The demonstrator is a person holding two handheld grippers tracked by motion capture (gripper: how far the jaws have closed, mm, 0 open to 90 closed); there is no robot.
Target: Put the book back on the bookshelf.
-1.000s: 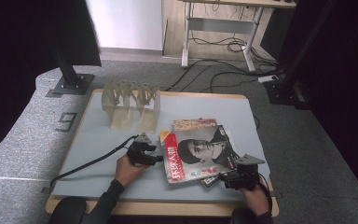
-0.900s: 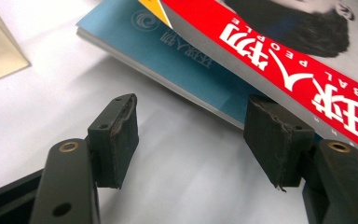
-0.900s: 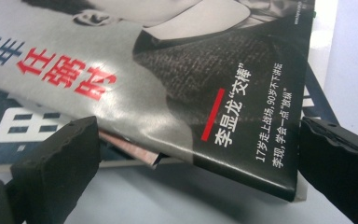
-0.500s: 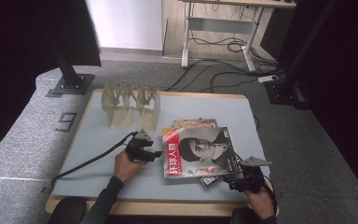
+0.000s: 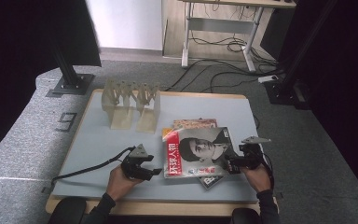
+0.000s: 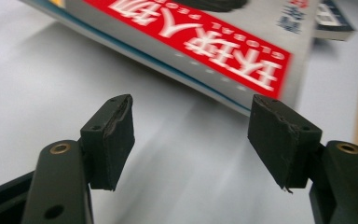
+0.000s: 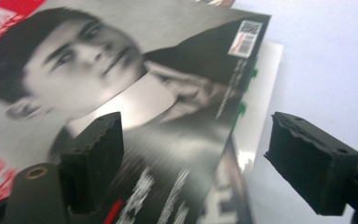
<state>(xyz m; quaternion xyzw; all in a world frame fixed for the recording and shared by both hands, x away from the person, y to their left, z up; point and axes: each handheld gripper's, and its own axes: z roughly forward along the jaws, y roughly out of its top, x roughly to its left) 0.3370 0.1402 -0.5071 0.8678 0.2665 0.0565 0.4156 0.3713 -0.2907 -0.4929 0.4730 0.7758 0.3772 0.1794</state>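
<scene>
A magazine [image 5: 198,151] with a portrait cover and a red title band lies on the blue-grey table [image 5: 98,140], on top of two other magazines [image 5: 193,122]. My left gripper [image 5: 157,171] is just off its near left corner, open. In the left gripper view the jaws [image 6: 191,135] hold nothing, and the red band [image 6: 205,37] lies just ahead. My right gripper [image 5: 228,164] is at the magazine's right edge. In the right gripper view [image 7: 196,154] its jaws stand apart and have just been closing. The cover's right edge [image 7: 223,116] runs between them, with no pad pressing on it.
A pale folding rack [image 5: 130,100] stands at the back left of the table. The lower magazine [image 5: 212,181] pokes out near the front edge. A cable [image 5: 84,169] trails left from my left gripper. Desk legs and cables are on the floor beyond.
My left gripper has drawn back from the magazine's left edge toward the front of the table. My right gripper has moved up along the magazine's right edge.
</scene>
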